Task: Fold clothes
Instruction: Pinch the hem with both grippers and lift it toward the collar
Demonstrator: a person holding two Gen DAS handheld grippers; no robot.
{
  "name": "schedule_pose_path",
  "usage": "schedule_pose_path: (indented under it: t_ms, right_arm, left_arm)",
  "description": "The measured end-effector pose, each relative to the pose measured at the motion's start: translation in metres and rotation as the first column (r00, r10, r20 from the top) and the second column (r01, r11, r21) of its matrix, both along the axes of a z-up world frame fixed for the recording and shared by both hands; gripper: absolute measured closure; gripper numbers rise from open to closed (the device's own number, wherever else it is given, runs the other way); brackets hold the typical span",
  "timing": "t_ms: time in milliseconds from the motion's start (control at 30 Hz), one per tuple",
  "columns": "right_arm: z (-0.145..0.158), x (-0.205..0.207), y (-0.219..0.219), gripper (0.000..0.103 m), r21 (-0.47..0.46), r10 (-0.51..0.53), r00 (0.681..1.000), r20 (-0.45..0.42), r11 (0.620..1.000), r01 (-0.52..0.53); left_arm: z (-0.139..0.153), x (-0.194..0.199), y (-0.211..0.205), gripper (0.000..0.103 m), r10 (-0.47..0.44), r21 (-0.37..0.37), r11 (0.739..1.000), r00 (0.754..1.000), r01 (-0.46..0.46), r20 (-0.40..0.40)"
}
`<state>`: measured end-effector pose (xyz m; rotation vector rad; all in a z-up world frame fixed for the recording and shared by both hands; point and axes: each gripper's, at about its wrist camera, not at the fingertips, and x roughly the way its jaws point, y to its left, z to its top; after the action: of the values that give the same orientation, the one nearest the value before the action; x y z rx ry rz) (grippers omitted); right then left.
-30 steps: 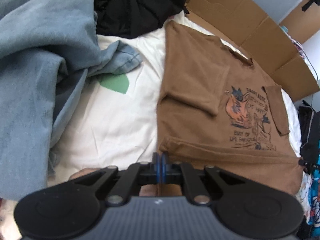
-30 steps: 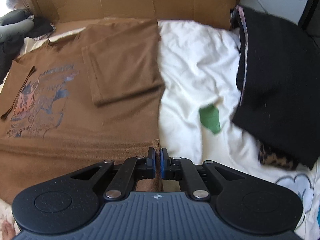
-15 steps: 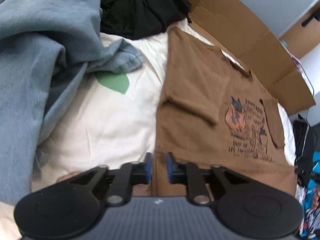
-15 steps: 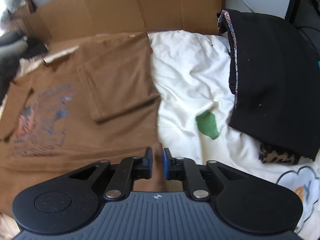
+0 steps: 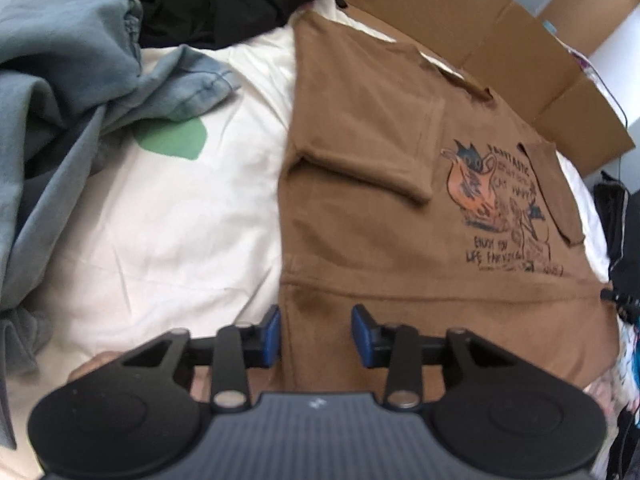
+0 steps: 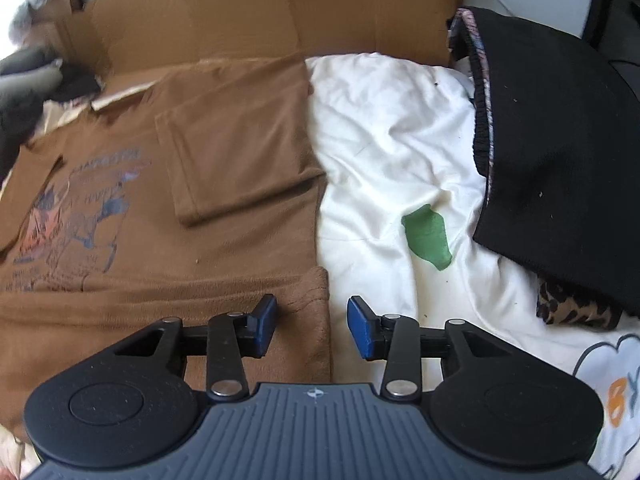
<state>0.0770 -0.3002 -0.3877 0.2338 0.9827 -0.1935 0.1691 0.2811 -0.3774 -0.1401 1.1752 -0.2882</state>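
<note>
White bedsheet, cardboard behind

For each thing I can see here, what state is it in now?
brown T-shirt: flat, sleeves folded in, bottom hem folded up.
left gripper: fingers opening, over the hem, not pressing it.
right gripper: fingers opening over the hem corner.
blue-grey garment: crumpled, unfolded.
black garment: lying loosely folded.

Brown T-shirt: soft matt cloth, printed. White bedsheet: smooth, creased cloth. Cardboard: matt, flat.
</note>
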Motion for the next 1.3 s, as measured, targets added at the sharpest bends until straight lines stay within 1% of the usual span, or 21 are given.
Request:
schedule_pose_path:
  t_ms: [33, 67, 100, 133, 200, 267, 300, 333, 367, 433, 500, 567, 633, 733, 767, 800, 833, 933, 1067, 1233, 1300]
  right_arm:
    - [0.0, 0.0, -0.001, 0.066, 0.008, -0.009, 1.0, 0.004, 1.0, 0.008]
    - [0.0, 0.0, -0.002, 0.069, 0.015, -0.015, 1.0, 0.009, 1.0, 0.015]
    - [0.002, 0.0, -0.001, 0.075, 0.015, -0.011, 1.0, 0.014, 1.0, 0.011]
    - [0.004, 0.0, -0.001, 0.078, 0.008, -0.003, 1.0, 0.019, 1.0, 0.003]
    - [0.01, 0.001, 0.002, 0.078, -0.023, 0.019, 0.999, 0.029, 1.0, -0.019]
    - [0.015, 0.0, 0.003, 0.084, -0.043, 0.034, 0.999, 0.043, 0.999, -0.032]
    - [0.016, -0.001, 0.003, 0.09, -0.041, 0.034, 0.998, 0.044, 0.999, -0.032]
    - [0.017, -0.001, 0.003, 0.092, -0.039, 0.034, 0.998, 0.045, 0.999, -0.032]
    - [0.017, -0.002, 0.002, 0.092, -0.032, 0.031, 0.999, 0.043, 0.999, -0.03]
    - [0.015, -0.003, 0.001, 0.091, -0.012, 0.028, 0.999, 0.029, 1.0, -0.028]
    - [0.011, -0.004, 0.002, 0.09, -0.025, 0.024, 1.0, 0.013, 0.999, -0.024]
    - [0.007, -0.004, 0.003, 0.09, -0.031, 0.026, 1.0, 0.005, 0.999, -0.025]
    - [0.003, -0.004, 0.003, 0.09, -0.01, 0.022, 1.0, 0.001, 1.0, -0.022]
    - [0.0, -0.002, 0.004, 0.092, -0.018, 0.032, 0.999, -0.012, 0.999, -0.032]
    - [0.001, -0.003, 0.004, 0.093, -0.021, 0.032, 0.999, -0.007, 0.999, -0.032]
    - [0.003, -0.004, 0.004, 0.096, -0.024, 0.031, 1.0, -0.002, 0.999, -0.032]
    - [0.005, -0.004, 0.005, 0.1, -0.027, 0.031, 1.0, 0.003, 0.999, -0.031]
    - [0.013, -0.007, 0.007, 0.1, -0.037, 0.035, 0.999, 0.013, 0.999, -0.035]
    - [0.025, -0.013, 0.012, 0.101, -0.05, 0.036, 0.999, 0.032, 0.998, -0.034]
    - [0.036, -0.02, 0.017, 0.101, -0.058, 0.036, 0.998, 0.045, 0.998, -0.034]
    - [0.039, -0.022, 0.016, 0.101, -0.06, 0.031, 0.998, 0.052, 0.998, -0.028]
  left_arm:
    - [0.001, 0.0, -0.001, 0.076, -0.007, 0.008, 1.0, 1.0, 0.007, 0.003]
    - [0.002, 0.0, -0.002, 0.08, -0.012, 0.018, 1.0, 1.0, 0.012, 0.008]
    - [0.003, -0.001, -0.003, 0.081, -0.016, 0.025, 1.0, 1.0, 0.015, 0.011]
    - [0.005, -0.001, -0.003, 0.082, -0.014, 0.023, 1.0, 1.0, 0.014, 0.011]
    - [0.008, -0.002, -0.005, 0.082, -0.013, 0.02, 1.0, 1.0, 0.013, 0.013]
    - [0.011, -0.002, -0.007, 0.085, -0.018, 0.021, 1.0, 1.0, 0.017, 0.024]
    - [0.012, -0.003, -0.008, 0.085, -0.021, 0.021, 1.0, 0.999, 0.02, 0.03]
    - [0.013, -0.003, -0.008, 0.09, -0.024, 0.022, 0.999, 0.999, 0.023, 0.035]
    - [0.014, -0.004, -0.008, 0.092, -0.023, 0.023, 0.999, 0.999, 0.022, 0.038]
    - [0.014, -0.005, -0.007, 0.092, -0.017, 0.021, 1.0, 0.999, 0.016, 0.039]
    - [0.014, -0.005, -0.005, 0.092, -0.009, 0.013, 1.0, 0.999, 0.008, 0.039]
    - [0.013, -0.004, -0.005, 0.088, -0.001, 0.011, 1.0, 0.999, 0.001, 0.039]
    - [0.012, -0.001, -0.005, 0.084, -0.004, 0.003, 1.0, 0.999, 0.003, 0.042]
    - [0.011, 0.003, -0.008, 0.084, -0.017, 0.025, 1.0, 0.998, 0.015, 0.062]
    - [0.011, 0.004, -0.009, 0.084, -0.02, 0.031, 0.999, 0.998, 0.018, 0.067]
    - [0.012, 0.005, -0.009, 0.085, -0.021, 0.039, 0.999, 0.997, 0.019, 0.072]
    - [0.013, 0.005, -0.009, 0.09, -0.021, 0.043, 0.999, 0.997, 0.018, 0.076]
    - [0.018, 0.0, -0.005, 0.095, -0.01, 0.039, 0.999, 0.997, 0.007, 0.077]
    - [0.032, -0.012, -0.004, 0.096, 0.015, 0.051, 0.998, 0.994, -0.021, 0.113]
    - [0.047, -0.024, -0.014, 0.097, -0.004, 0.075, 0.997, 0.987, -0.009, 0.163]
    - [0.05, -0.025, -0.014, 0.097, 0.002, 0.07, 0.997, 0.986, -0.015, 0.169]
